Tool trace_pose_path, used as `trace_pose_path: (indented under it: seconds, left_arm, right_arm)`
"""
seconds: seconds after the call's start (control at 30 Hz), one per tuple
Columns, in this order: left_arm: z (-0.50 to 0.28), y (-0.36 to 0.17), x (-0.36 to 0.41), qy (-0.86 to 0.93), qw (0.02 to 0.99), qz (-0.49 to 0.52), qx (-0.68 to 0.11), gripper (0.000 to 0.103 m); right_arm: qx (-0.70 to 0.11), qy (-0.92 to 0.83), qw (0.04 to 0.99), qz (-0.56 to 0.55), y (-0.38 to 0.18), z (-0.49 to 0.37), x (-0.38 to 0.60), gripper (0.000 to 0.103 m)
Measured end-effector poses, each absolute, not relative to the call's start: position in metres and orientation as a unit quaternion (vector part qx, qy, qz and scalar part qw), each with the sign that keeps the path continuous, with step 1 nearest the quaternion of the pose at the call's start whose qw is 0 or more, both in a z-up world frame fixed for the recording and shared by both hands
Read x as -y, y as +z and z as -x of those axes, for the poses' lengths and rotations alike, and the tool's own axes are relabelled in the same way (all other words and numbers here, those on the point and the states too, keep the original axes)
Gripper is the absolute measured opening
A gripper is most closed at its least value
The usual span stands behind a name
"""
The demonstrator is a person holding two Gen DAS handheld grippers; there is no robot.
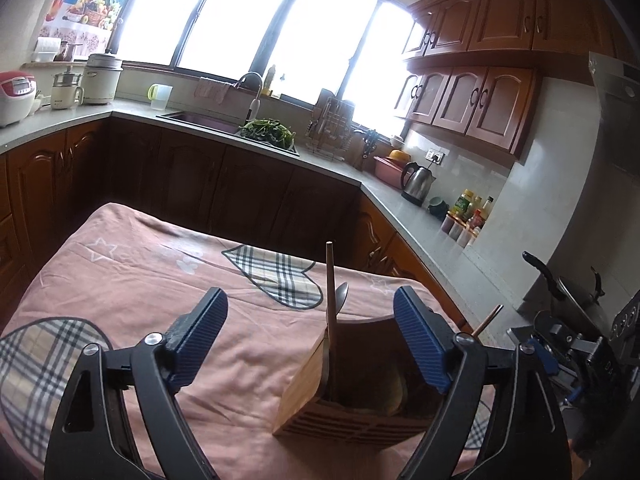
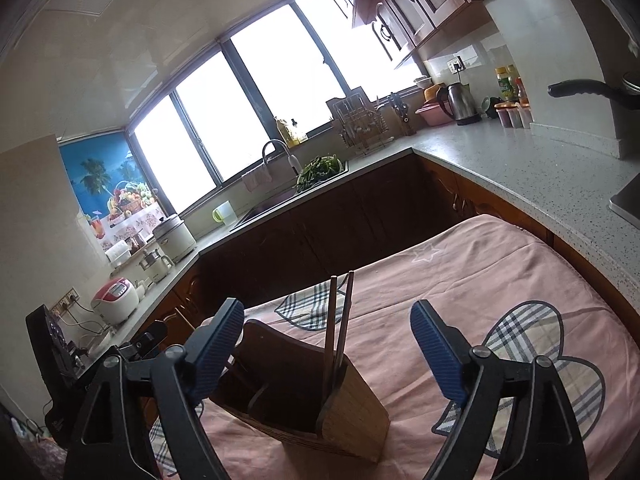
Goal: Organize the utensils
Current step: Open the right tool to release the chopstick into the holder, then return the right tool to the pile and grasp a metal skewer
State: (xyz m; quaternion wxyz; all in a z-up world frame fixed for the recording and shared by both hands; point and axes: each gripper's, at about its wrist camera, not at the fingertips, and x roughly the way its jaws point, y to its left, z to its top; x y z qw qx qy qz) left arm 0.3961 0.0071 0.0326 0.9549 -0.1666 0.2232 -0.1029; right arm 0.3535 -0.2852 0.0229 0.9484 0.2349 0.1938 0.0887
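Observation:
A bamboo utensil holder (image 1: 320, 384) stands on the pink cloth (image 1: 152, 280) covering the table. A wooden chopstick (image 1: 330, 280) and a metal spoon (image 1: 342, 298) stick up out of it. In the right wrist view the same holder (image 2: 352, 412) shows a pair of chopsticks (image 2: 340, 320) standing in its right compartment. My left gripper (image 1: 311, 312) is open, its right finger beside the holder's far wall, nothing between its pads. My right gripper (image 2: 328, 324) is open too, the holder sitting low between its fingers without touching the pads.
Dark wood cabinets and a grey counter (image 1: 384, 192) wrap around the table, with a sink (image 1: 208, 122), greens (image 1: 268, 130), a kettle (image 1: 418, 178) and sauce bottles (image 1: 468, 212). A pan handle (image 2: 584, 90) juts in at the right. The other gripper's body (image 1: 560, 344) shows at the left wrist view's right edge.

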Motion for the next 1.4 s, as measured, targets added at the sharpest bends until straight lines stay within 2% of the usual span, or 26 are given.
trace_pose_path:
  seconds: [0.13, 0.4, 0.8, 1.4]
  left_arm:
    - [-0.371, 0.027, -0.016, -0.098, 0.951, 0.170, -0.241, 0.101]
    - [-0.321, -0.004, -0.028, -0.093, 0.933, 0.172, -0.301, 0.101]
    - [-0.259, -0.040, -0.040, -0.087, 0.917, 0.186, -0.341, 0.101]
    - [-0.232, -0.068, -0.028, -0.091, 0.907, 0.166, -0.377, 0.101]
  right_arm:
    - [-0.199, 0.092, 0.947, -0.236, 0.021, -0.333, 0.289, 0.101]
    - [-0.220, 0.095, 0.941, -0.239, 0.010, -0.284, 0.293, 0.101]
    - [-0.252, 0.093, 0.938, -0.219, -0.014, -0.224, 0.294, 0.101]
    - [-0.303, 0.098, 0.930, -0.186, -0.057, -0.184, 0.284, 0.101]
